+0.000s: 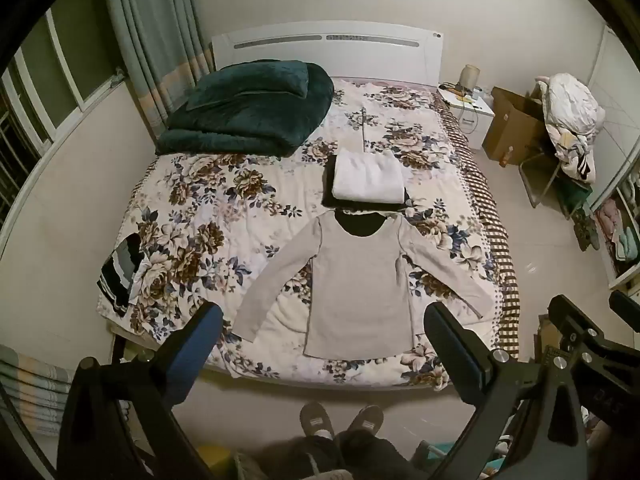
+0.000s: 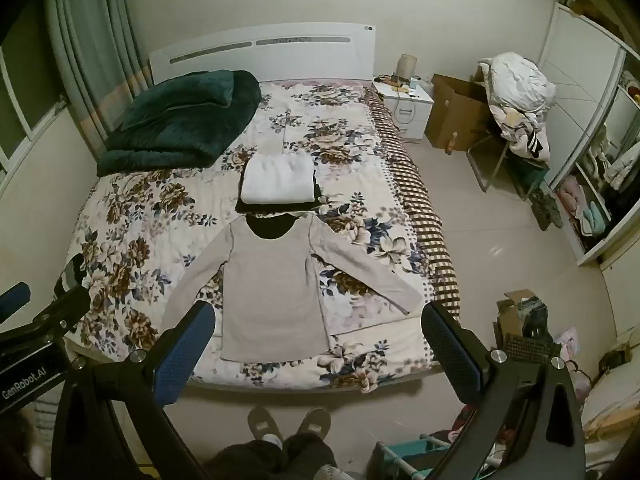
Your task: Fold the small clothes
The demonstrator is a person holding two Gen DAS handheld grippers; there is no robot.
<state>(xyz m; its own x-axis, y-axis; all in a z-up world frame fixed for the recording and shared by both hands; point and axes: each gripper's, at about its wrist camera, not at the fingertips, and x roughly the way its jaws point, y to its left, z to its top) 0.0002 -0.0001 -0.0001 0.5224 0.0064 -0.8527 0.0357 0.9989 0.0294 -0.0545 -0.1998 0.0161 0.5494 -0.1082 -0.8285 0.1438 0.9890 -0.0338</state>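
Note:
A grey long-sleeved top (image 1: 360, 288) lies flat on the floral bed cover (image 1: 208, 216), sleeves spread, hem toward me; it also shows in the right wrist view (image 2: 272, 292). Behind its collar a folded white garment (image 1: 368, 178) rests on a folded black one (image 1: 330, 196); the white one shows in the right wrist view too (image 2: 278, 180). My left gripper (image 1: 324, 320) is open and empty, held high above the foot of the bed. My right gripper (image 2: 318, 320) is open and empty beside it. A striped dark garment (image 1: 120, 276) lies at the bed's left edge.
A dark green folded blanket (image 1: 248, 108) lies at the bed's head left. A white nightstand (image 2: 404, 104), a cardboard box (image 2: 456, 116) and a chair heaped with clothes (image 2: 516, 96) stand to the right. A wardrobe (image 2: 592, 160) is at far right. My slippered feet (image 1: 340, 420) stand at the bed's foot.

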